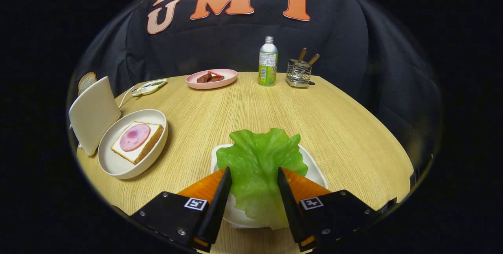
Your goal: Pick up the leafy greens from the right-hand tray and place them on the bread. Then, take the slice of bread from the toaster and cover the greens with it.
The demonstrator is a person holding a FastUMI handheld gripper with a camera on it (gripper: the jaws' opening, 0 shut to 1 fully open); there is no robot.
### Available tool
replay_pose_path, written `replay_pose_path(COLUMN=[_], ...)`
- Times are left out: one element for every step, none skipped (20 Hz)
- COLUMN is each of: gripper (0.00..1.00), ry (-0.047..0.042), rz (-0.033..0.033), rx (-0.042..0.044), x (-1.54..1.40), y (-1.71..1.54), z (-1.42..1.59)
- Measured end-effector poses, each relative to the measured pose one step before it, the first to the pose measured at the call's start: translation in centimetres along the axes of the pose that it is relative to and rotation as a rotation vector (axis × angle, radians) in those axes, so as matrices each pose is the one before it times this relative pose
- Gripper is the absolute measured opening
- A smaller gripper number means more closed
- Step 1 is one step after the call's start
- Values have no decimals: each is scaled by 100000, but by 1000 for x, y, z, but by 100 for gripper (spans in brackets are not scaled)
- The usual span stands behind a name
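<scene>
A green lettuce leaf (257, 163) lies over the white tray (316, 171) just ahead of me. My gripper (254, 175) has one finger against each side of the leaf's near half, and both fingers press on it. To the left, a round white plate (114, 163) holds a slice of bread (151, 142) topped with a pink round of ham (134, 137). Behind that plate stands the white toaster (93, 112), with a second slice of bread (87, 81) sticking out of its top.
At the back of the wooden table (243, 108) stand a pink plate with meat pieces (211, 78), a green bottle (268, 62) and a wire utensil holder (298, 72). A small white dish (148, 87) lies near the toaster.
</scene>
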State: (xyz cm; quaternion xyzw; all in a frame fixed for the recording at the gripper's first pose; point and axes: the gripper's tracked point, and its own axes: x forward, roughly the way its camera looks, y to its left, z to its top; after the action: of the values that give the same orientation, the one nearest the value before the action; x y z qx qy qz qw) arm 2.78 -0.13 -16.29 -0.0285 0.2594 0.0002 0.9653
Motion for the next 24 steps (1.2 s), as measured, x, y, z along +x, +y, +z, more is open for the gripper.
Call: replay_pose_path(gripper=[69,60,55,46,42,30,24,13,8,4,4,2,2,1,1,1,1,1,1,1,1,1,1,1], ry=[-67,-83,-27,-69,-167,-193,10,-116,-152,-282,-1073,-1315,-1531,-1642,-1537,-1298,-1348,-1272,-1225,-495,-399,-517,-411,-241], rz=[699,614,421,133,-112,-232,-921,-998,-420,-301,-397,-205,187,758,970,1240,984,679,1018,1155,1632,1701,1805,1302], rx=[-385,-464,-318,-298,-342,-203,54,-130,119,253,611,70,-101,86,290,-61,-373,-790,-1127,-1097,-730,-80,-89,-243], x=[13,5,38,11,59,-127,88,36,-52,-202,-174,-272,-366,-332,-323,-352,-315,-176,-164,-152,-101,-90,-5,-3], y=[188,290,188,181,-2,16,-104,-145,-144,-44,-85,-16,65,291,393,509,546,561,660,751,941,926,1046,887], z=[-26,61,-16,24,1,39,32,39,158,217,489,586,630,811,734,693,694,630,539,413,318,402,292,257])
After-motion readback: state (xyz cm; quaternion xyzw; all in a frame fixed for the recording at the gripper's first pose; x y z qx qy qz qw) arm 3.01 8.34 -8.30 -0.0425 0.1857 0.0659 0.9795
